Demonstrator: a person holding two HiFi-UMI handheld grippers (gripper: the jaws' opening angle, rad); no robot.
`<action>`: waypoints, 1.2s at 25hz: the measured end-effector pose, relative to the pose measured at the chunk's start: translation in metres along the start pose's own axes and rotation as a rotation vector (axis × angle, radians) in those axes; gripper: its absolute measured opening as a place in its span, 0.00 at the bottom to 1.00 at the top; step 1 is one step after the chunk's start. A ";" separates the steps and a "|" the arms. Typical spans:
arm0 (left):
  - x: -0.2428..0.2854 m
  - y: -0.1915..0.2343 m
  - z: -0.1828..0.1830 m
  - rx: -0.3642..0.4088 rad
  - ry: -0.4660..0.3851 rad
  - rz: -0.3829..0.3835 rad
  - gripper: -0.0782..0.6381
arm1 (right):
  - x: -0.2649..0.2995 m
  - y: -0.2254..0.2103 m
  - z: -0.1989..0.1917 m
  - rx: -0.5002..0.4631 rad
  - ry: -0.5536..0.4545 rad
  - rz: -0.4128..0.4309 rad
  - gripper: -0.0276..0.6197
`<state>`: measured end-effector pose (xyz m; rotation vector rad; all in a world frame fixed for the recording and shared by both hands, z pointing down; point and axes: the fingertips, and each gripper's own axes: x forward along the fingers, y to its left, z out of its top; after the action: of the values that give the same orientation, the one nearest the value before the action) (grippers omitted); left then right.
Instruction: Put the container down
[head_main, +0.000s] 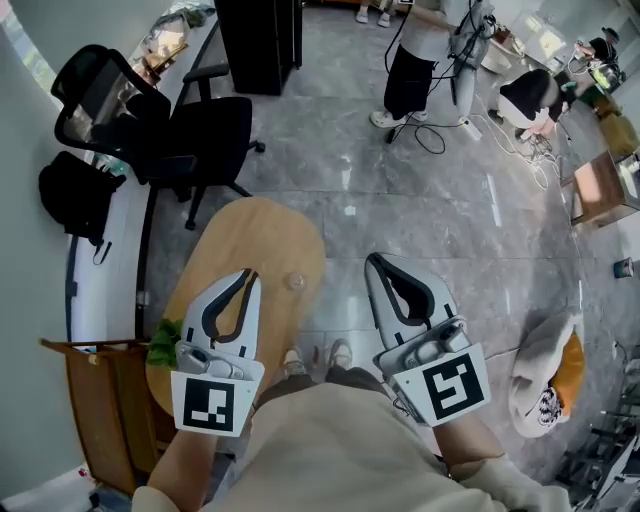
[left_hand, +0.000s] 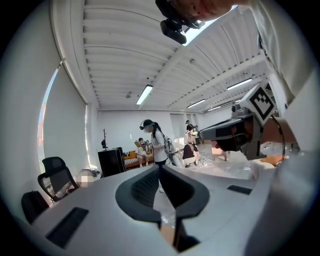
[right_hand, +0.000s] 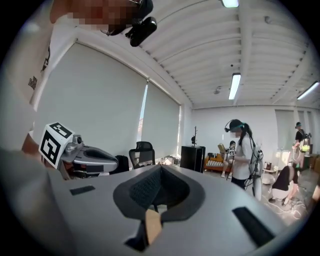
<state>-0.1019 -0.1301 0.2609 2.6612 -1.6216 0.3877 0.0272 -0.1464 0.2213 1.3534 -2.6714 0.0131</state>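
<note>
A small clear round container (head_main: 294, 281) stands on the oval wooden table (head_main: 250, 240), near its right edge. My left gripper (head_main: 247, 273) hovers just left of it, jaws shut with nothing between them. My right gripper (head_main: 372, 259) is held over the floor to the right of the table, also shut and empty. In the left gripper view the left gripper (left_hand: 160, 168) points level across the room with its tips together, and the container is out of sight. The right gripper view shows the right gripper (right_hand: 160, 168) likewise closed, with the left gripper at its left.
A green leafy bunch (head_main: 163, 342) lies at the table's left edge beside a wooden stand (head_main: 95, 400). A black office chair (head_main: 150, 120) and black cabinet (head_main: 258, 40) stand beyond. People stand at the back (head_main: 415, 60). A white-and-orange bag (head_main: 550, 375) lies on the floor.
</note>
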 end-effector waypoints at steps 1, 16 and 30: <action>-0.005 0.001 0.004 0.008 -0.001 0.002 0.13 | -0.004 0.002 0.008 -0.009 -0.012 -0.003 0.04; -0.031 -0.008 0.023 0.025 -0.025 0.002 0.12 | -0.042 0.014 0.030 -0.045 -0.024 0.000 0.04; -0.027 -0.008 0.031 0.050 -0.026 -0.006 0.12 | -0.042 0.013 0.029 0.001 -0.013 0.027 0.04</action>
<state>-0.0997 -0.1069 0.2262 2.7179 -1.6328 0.4003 0.0380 -0.1073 0.1876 1.3218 -2.7010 0.0078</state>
